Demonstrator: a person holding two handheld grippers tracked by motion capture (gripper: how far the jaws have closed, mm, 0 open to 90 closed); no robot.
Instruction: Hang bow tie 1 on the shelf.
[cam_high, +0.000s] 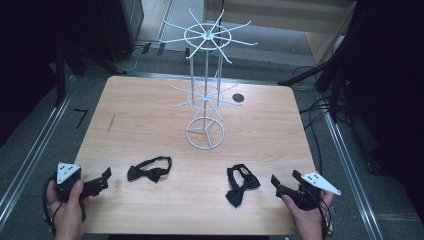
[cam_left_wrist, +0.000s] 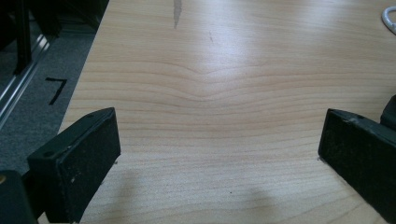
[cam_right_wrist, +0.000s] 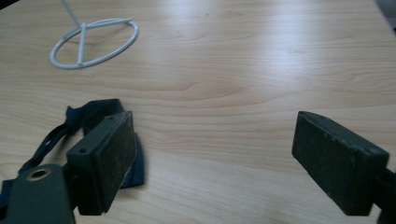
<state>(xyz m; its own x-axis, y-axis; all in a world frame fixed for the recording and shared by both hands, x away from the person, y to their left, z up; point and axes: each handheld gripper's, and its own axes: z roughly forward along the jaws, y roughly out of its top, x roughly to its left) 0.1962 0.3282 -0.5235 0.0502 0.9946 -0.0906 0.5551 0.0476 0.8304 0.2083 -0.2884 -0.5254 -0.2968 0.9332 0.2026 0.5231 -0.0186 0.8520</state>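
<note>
Here, two bow ties (cam_high: 149, 169), jaws apart.

Left tool (cam_high: 102, 181) black, grey three-cornered plate on top; right tool (cam_high: 281, 186) alike; black cables trailing.

There are two black bow ties on the wooden table (cam_high: 150, 120): one bow tie (cam_high: 149, 169) lies just beside the left gripper (cam_high: 105, 176), on its inner side, and the other bow tie (cam_high: 240, 184) lies just beside the right gripper (cam_high: 276, 183), also on its inner side. There is one white wire display stand (cam_high: 205, 85), and it stands farther off, beyond both grippers and between them. The grippers are two, one in each hand, and each has two black jaws.
</note>
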